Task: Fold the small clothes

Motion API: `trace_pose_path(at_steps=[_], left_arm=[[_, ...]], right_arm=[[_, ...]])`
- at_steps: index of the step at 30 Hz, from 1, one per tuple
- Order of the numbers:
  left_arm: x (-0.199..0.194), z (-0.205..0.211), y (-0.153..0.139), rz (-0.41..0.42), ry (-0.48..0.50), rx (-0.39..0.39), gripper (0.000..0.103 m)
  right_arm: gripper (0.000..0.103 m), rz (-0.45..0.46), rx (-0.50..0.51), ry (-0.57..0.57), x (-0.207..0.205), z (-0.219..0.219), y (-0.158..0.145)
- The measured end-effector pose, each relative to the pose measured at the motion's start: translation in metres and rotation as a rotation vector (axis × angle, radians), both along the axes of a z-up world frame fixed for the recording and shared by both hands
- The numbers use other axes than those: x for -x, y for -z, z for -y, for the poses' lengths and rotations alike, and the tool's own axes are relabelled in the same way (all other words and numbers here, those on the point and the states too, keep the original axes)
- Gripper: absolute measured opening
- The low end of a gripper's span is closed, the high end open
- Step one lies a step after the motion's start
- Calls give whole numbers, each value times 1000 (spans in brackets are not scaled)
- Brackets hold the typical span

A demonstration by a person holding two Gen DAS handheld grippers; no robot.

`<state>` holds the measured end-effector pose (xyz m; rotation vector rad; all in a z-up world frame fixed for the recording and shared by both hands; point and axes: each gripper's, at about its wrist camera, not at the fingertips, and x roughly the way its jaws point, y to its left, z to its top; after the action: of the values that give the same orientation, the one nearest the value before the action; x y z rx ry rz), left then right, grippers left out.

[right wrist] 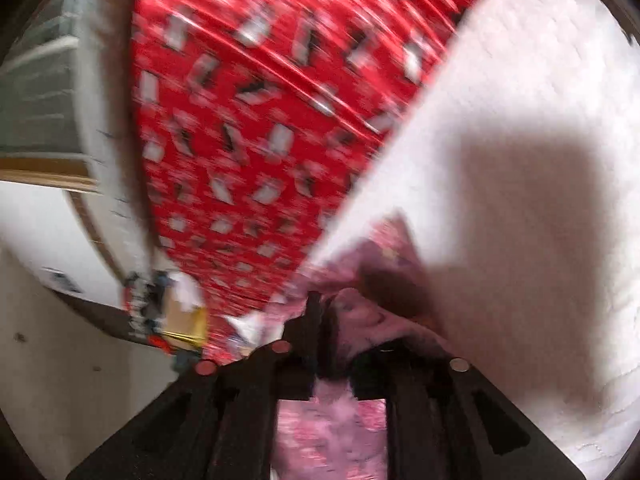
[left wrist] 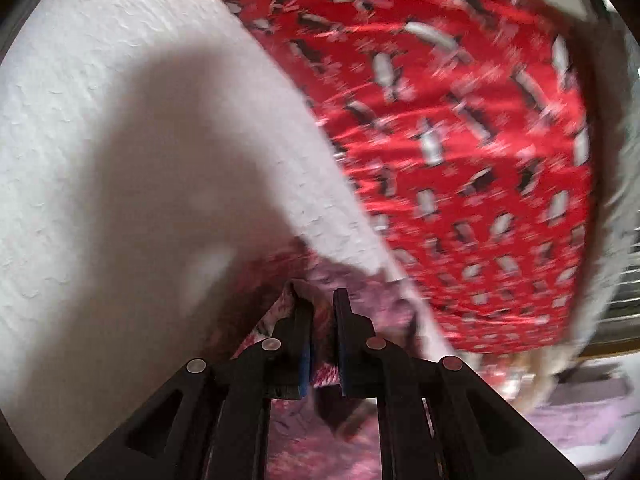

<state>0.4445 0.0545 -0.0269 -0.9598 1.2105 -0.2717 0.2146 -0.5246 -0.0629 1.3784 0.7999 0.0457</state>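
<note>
Your left hand-held gripper [left wrist: 318, 300] pinches the pale underside of the red penguin-print garment [left wrist: 460, 140] | right hand-held gripper [right wrist: 334, 312] (blurred): grip unclear | garment lies across the white textured cover [left wrist: 120, 160].

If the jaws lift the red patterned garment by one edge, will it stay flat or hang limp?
The red patterned garment will probably hang limp: it is thin cloth with fine creases across it. The edge near the left gripper already bunches and curls, showing its paler inside. It looks light for its size and should slide readily over the white textured cover.
</note>
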Motion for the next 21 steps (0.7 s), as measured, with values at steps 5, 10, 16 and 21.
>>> trace_pose_path(at_steps=[5,10,16,21], left_arm=[[-2,-32,-17,74,-107,91,40],[3,-18,-19,86,33,-54,47],[-8,35,10,39,228,-150,54],[-27,75,14,93,257,-304,22]], right_arm=[[54,44,41,144,22,17,-18],[54,-72,255,19,17,8,-30],[55,-193,450,-138,-15,-10,-18],[4,-204,524,-233,-41,-18,-12]])
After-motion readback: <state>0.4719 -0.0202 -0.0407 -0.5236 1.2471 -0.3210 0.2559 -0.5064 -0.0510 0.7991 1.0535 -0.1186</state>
